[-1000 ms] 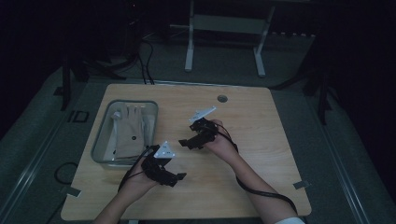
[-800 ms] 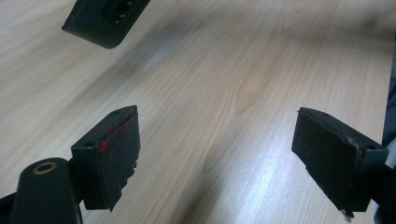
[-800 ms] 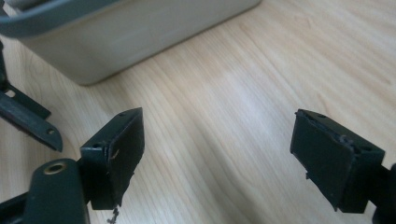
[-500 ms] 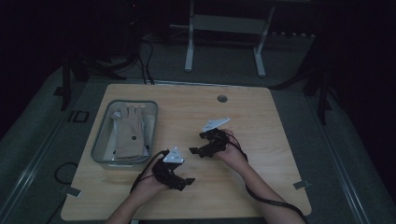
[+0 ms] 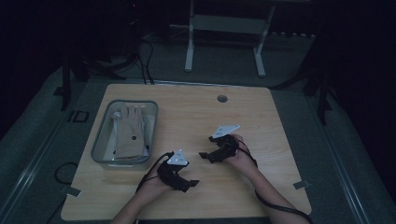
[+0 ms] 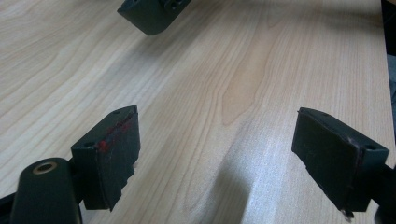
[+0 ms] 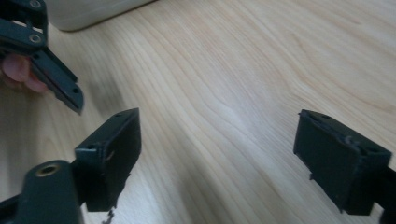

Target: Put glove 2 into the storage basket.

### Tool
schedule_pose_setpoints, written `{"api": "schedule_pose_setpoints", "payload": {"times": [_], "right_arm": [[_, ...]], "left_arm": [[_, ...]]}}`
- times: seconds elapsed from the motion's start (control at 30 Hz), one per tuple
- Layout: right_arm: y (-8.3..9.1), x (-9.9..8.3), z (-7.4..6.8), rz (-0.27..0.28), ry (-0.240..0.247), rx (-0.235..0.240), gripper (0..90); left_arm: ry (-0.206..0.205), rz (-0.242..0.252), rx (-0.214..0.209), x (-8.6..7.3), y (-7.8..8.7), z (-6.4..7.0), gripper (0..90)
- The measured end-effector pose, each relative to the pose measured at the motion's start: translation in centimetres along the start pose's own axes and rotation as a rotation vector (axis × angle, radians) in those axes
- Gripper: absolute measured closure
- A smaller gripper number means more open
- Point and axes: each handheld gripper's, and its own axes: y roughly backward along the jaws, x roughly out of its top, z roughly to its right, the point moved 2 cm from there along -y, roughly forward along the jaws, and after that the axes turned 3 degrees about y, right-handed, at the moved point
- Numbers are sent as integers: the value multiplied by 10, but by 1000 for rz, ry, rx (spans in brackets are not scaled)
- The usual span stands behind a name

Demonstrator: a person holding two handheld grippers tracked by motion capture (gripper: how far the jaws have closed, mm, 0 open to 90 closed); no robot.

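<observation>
My left gripper [image 5: 190,183] hovers low over the front middle of the wooden table [image 5: 261,116], held by a hand. In the left gripper view its jaws stand wide apart with bare wood between them [image 6: 217,154]. My right gripper [image 5: 204,156] sits a little farther back and to the right, pointing left. Its own view shows the jaws spread wide over bare wood [image 7: 217,154]. The tip of the right gripper [image 6: 152,14] shows at the top of the left gripper view. The left gripper's jaw [image 7: 56,84] and fingers of a hand show at the left of the right gripper view.
A clear plastic tray [image 5: 100,140] stands on the left part of the table, holding a pale glove [image 5: 130,130] and other small items. A round cable hole [image 5: 222,98] lies near the far edge. Its white corner [image 7: 88,11] shows in the right gripper view.
Both grippers have drifted to the right and toward the front of the table. The right one has moved back from near the table's middle. Nothing was picked up.
</observation>
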Motion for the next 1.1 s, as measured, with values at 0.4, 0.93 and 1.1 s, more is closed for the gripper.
{"api": "schedule_pose_setpoints", "payload": {"times": [0.4,0.93,1.1], "right_arm": [[10,-26,1,-11,-10,-19,128],[20,-42,4,36,27,-87,136],[19,-43,3,31,46,-89,137]], "left_arm": [[-27,17,9,-2,-6,3,157],[-32,36,16,-4,-5,4,152],[-27,38,12,-5,-5,4,152]]}}
